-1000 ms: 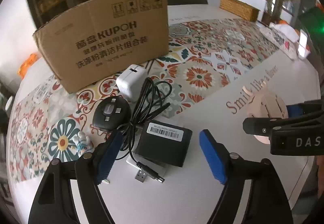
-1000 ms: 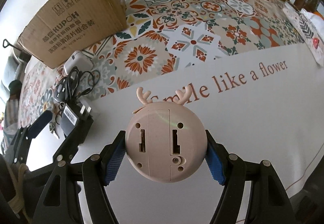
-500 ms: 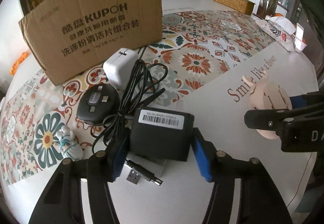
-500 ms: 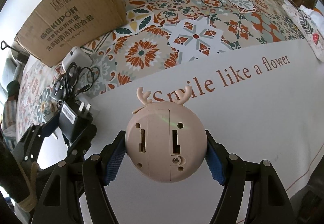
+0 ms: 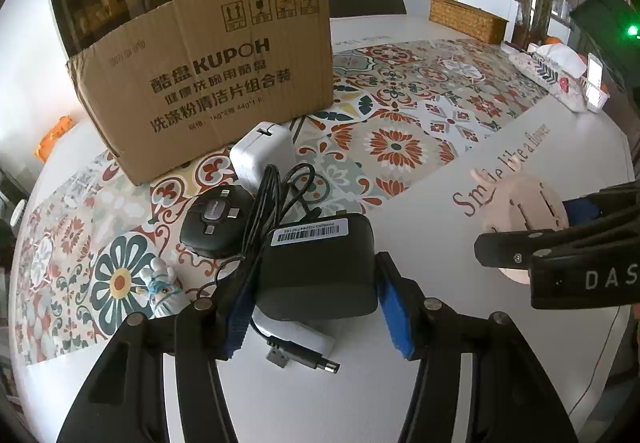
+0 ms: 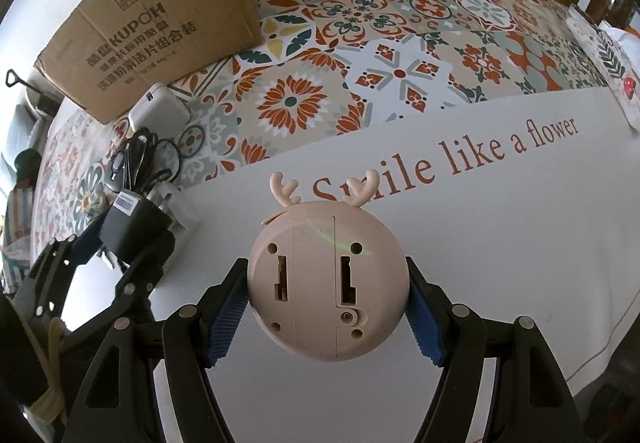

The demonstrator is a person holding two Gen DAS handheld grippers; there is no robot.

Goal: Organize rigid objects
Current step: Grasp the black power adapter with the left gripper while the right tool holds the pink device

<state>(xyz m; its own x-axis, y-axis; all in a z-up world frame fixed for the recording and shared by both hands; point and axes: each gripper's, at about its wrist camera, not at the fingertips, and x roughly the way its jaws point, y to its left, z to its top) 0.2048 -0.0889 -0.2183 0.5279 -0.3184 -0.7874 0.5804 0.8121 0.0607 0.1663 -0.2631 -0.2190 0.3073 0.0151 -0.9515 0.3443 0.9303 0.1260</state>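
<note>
My left gripper is shut on a black power adapter with a barcode label and holds it just above the table, its black cable trailing behind. A white flat block and a USB plug lie under it. My right gripper is shut on a round pink deer-antler gadget, held above the white table; it shows in the left wrist view. The left gripper and adapter show in the right wrist view.
A brown KUPOH cardboard box stands behind. A white charger, a round black device and a small figurine lie on the patterned mat. A wicker basket and a tissue pouch sit far right.
My left gripper moved forward, closed on the black adapter and lifted it slightly. My right gripper keeps holding the pink gadget, nearly still.
</note>
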